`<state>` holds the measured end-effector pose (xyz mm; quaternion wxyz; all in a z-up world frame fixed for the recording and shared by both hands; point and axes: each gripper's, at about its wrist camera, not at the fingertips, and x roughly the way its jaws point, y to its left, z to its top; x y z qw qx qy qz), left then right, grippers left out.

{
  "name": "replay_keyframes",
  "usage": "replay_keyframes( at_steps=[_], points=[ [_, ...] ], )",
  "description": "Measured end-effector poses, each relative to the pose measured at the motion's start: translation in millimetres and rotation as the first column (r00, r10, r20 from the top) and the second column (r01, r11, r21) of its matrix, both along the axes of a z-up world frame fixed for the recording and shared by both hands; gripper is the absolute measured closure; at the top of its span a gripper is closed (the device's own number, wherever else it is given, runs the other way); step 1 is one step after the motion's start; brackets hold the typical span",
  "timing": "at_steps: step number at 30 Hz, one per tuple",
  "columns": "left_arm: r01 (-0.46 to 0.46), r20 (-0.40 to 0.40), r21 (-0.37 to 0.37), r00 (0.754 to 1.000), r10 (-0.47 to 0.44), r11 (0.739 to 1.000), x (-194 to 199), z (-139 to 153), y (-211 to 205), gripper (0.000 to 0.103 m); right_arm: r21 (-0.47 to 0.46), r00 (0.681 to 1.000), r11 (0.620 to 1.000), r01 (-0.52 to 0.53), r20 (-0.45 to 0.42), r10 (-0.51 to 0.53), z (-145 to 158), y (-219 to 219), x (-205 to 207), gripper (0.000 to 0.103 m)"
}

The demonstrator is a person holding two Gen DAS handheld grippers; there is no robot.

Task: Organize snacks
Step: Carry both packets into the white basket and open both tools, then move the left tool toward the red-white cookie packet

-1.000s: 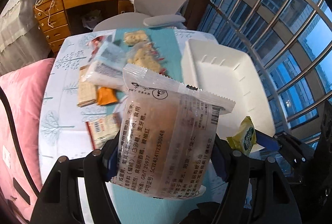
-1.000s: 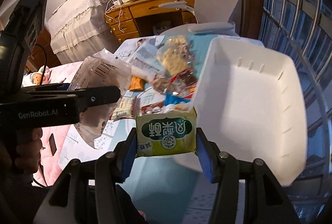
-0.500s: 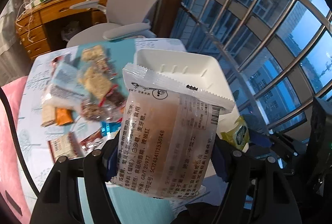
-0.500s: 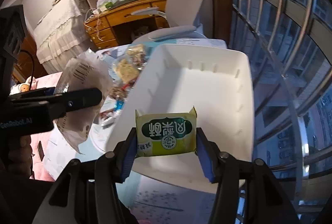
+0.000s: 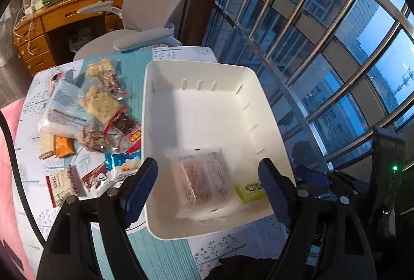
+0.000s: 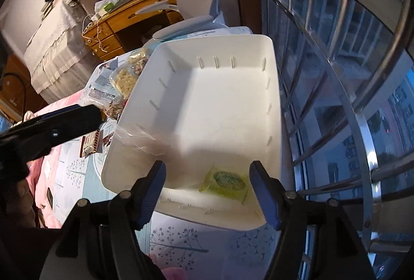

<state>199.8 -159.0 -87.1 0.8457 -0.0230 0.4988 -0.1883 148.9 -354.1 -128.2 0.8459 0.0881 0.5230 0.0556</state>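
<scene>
Both grippers' fingers are opening, released: clear packet (image 5: 204, 182) and green packet (image 6: 227, 181) lie below in white bin (image 5: 207, 78).

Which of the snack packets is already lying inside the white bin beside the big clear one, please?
The small yellow-green packet, in the white bin's near corner; the other small packets lie on the table outside it.
</scene>
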Motion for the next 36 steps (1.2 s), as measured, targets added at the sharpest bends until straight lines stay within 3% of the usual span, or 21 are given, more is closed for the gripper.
replay_keyframes(
  at_steps=[12,25,31,36],
  points=[
    [-0.132,-0.061,0.031,0.989,0.133,0.991,-32,-16,48,0.024,0.043,0.998,0.999,-0.024,-0.051,0.026,-9,18,-3,0.035],
    [-0.265,-0.122,0.052,0.955,0.27,0.963,-60,-33,128,0.024,0.077,0.994,0.996,-0.052,-0.087,0.059,-11,69,2,0.035],
    [-0.282,-0.158,0.048,0.945,0.286,0.958,-60,-39,171,0.024,0.076,0.994,0.996,-0.052,-0.094,0.059,-10,106,0,0.035],
    [-0.252,-0.176,0.05,0.95,0.257,0.967,-53,-38,205,0.024,0.085,0.997,0.996,-0.004,-0.083,0.011,-5,134,-3,0.035]
  ],
)
